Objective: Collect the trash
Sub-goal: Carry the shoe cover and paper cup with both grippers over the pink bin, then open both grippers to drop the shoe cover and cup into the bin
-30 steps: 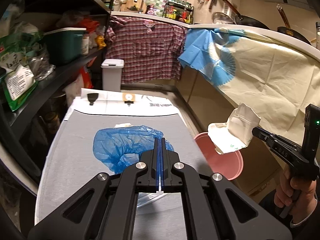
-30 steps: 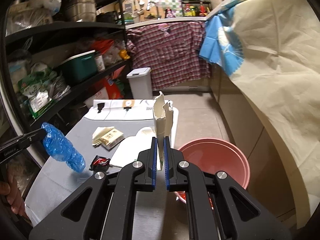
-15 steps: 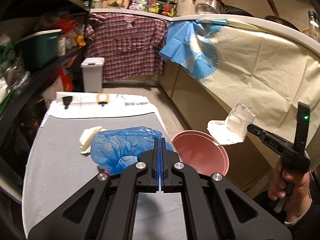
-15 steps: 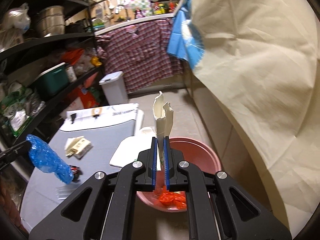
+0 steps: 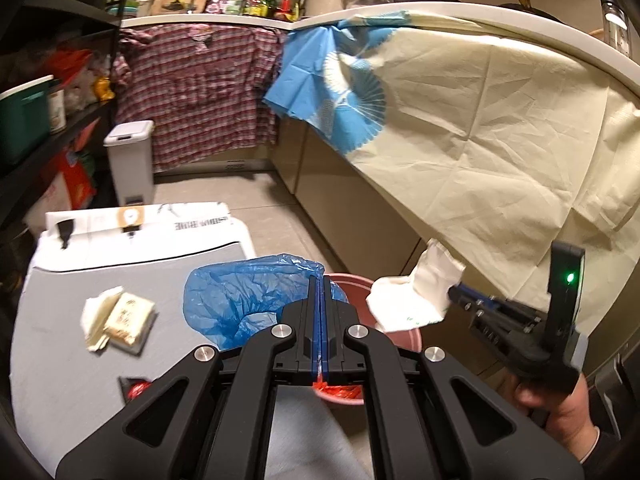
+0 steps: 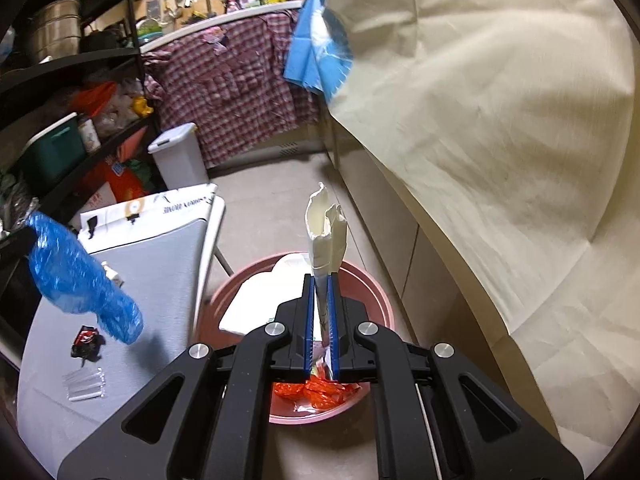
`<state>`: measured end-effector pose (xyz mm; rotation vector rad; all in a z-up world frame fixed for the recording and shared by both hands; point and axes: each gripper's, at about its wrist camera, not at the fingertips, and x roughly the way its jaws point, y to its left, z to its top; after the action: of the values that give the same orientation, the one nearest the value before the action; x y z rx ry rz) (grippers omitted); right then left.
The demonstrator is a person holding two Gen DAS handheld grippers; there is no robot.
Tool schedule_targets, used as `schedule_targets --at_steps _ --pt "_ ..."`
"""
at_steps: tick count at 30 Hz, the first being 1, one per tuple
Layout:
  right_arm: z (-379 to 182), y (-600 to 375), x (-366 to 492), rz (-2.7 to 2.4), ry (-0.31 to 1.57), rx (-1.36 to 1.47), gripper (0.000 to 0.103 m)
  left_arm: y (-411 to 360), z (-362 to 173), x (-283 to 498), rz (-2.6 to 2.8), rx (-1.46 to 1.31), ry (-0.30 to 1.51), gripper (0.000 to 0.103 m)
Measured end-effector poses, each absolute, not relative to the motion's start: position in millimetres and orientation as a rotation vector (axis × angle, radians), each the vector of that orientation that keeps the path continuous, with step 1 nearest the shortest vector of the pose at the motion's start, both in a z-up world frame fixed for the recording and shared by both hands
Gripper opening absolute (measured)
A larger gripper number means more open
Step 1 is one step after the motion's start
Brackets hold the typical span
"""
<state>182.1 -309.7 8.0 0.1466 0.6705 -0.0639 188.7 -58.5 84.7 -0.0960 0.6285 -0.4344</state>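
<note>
Two grips | blue bag (image 5: pixel 248 300) left | white packet (image 6: pixel 326 240) right, over pink basin (image 6: pixel 380 300)

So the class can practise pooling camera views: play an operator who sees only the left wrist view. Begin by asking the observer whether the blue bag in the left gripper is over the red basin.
Observer: No. In the right wrist view the blue bag, pinched in the left gripper, hangs above the grey table, left of the red basin.
Operator: Is the white wrapper over the basin?
Observer: Yes. The right gripper holds the white wrapper directly above the basin's inside.
Operator: Any trash that my bag hides?
Observer: Clear plastic strips lie near the table's near edge.
</note>
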Motion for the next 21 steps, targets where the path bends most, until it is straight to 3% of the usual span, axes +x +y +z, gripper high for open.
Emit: schedule_targets --at_steps 21 --pt "-29.7 -310.8 227.9 -0.117 0.774 0.106 0.007 -124.8 31.6 267.2 -0.570 -0.099 0.735 0.000"
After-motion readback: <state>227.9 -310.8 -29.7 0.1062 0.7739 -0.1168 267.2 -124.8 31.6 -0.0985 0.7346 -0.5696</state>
